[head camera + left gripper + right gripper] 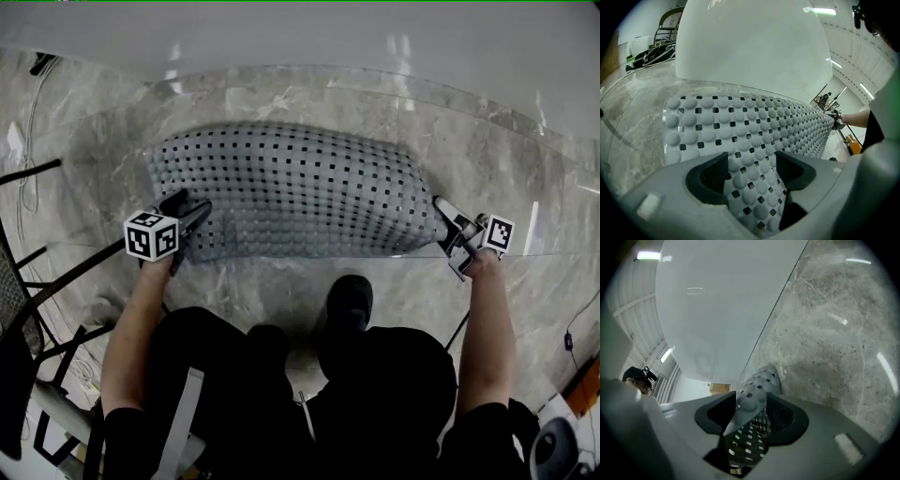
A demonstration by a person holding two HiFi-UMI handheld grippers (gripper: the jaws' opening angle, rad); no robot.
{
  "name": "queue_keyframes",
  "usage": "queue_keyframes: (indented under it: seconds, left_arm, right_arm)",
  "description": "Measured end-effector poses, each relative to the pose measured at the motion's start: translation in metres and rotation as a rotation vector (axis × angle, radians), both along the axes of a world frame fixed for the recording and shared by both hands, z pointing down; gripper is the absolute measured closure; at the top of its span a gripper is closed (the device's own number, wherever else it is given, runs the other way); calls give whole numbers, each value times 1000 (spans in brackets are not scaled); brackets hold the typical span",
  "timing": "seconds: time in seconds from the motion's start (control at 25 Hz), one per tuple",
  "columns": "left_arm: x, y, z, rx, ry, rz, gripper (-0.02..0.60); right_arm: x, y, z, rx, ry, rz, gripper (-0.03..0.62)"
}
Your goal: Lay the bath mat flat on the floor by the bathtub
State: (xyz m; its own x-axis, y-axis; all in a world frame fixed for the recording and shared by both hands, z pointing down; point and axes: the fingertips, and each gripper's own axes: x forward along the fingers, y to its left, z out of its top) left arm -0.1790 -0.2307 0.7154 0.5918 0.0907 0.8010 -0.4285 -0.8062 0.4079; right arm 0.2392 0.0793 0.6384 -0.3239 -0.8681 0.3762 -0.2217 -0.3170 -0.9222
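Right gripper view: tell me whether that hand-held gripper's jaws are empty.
No, a curled edge of the bath mat stands between the jaws of the right hand-held gripper.

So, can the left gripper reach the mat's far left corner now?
Probably not: the left gripper is shut on the mat at its near edge and must let go first. Nothing else blocks the way.

Tally: one mat, two grippers, one tub, one shoe

One bath mat stretches between the tools; two grippers, the left gripper and the right gripper; two marker cubes, one per gripper; one bathtub beyond their jaws; one shoe behind them.
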Motion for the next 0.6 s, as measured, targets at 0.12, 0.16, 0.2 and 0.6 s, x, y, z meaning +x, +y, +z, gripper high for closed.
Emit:
queue_keyframes:
  seconds: [0.12, 0.16, 0.2, 0.6]
  left_arm:
    - [2, 0, 0, -1, -3, -5, 253]
    - [3, 1, 0, -3, -5, -6, 253]
    - [3, 1, -1, -3, -6, -4, 253]
    - [11, 9, 2, -7, -20, 36, 253]
  right_arm:
    - [-6, 7, -3, 16, -46, -28, 381]
    - [-8, 8, -7, 31, -58, -35, 368]
    - [-10, 9, -11, 46, -67, -43, 358]
    - [21, -15, -13, 128, 21, 36, 355]
